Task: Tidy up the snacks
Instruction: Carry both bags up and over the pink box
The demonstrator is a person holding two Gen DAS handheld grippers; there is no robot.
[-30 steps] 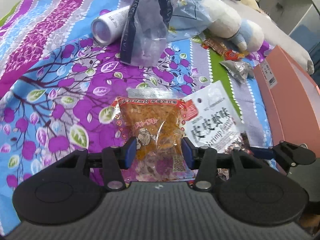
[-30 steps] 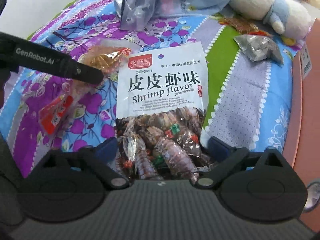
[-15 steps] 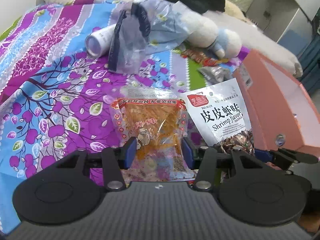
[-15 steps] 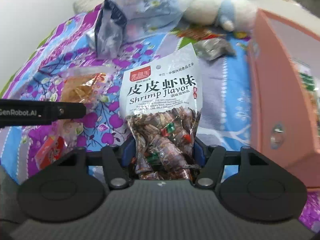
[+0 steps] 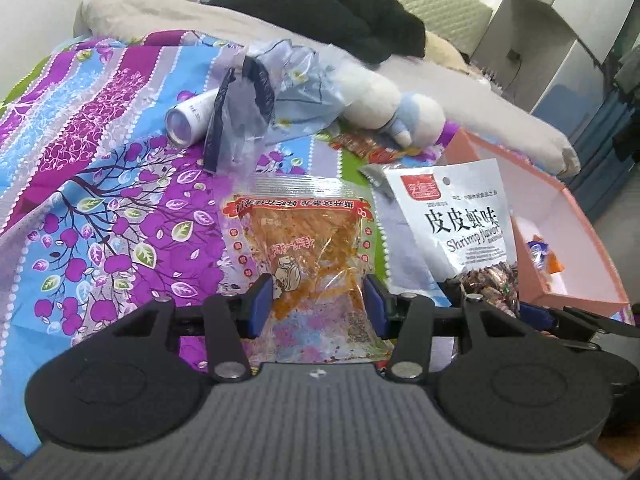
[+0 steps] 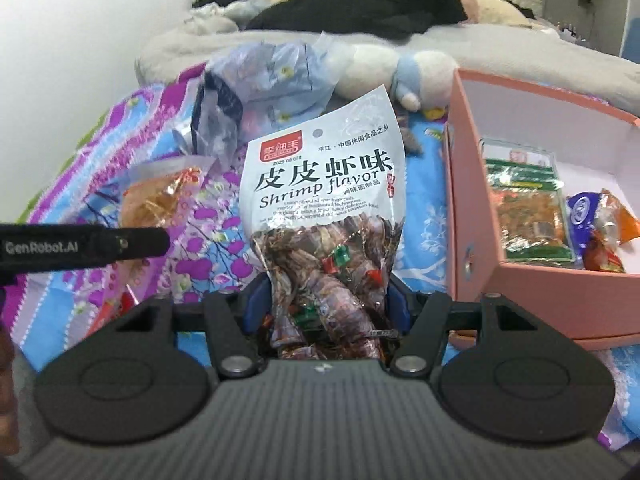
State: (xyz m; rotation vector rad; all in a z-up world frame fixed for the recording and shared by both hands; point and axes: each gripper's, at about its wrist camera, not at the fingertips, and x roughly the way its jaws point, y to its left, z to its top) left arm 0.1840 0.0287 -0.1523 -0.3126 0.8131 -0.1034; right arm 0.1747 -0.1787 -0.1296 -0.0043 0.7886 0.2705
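Hidden: my own grippers cover the bottom ends of both packets; the print on the orange one is too small and mirrored for me to read, and the far wrappers near the plush toy [image 5: 394, 114] are blurred.
Left gripper [image 5: 318, 306]: my blue pads are clamped on the orange snack packet [image 5: 302, 240] at its lower part.
Right gripper [image 6: 326, 300]: its jaws have just been closing and now pinch the shrimp-flavor packet [image 6: 324, 196], which sits between them.
Orange packet axis: its long axis runs from 6 to 12 o'clock in my left view, sealed top edge at 12.
Shrimp packet axis: long axis up the frame, leaning slightly toward 1 o'clock, red logo end on top.
Where they are: both packets hang above the floral bedspread [image 5: 100, 200]; from my left view the shrimp packet is at 3 o'clock of the orange one.
Pink box [image 6: 532, 288]: at 3 o'clock of the shrimp packet in my right view, open, with a green-edged packet [image 6: 528, 208] and small wrapped snacks [image 6: 600, 224] inside.
Change: a second ago both packets lay flat on the bedspread; now they are lifted, and the box interior has come into sight.
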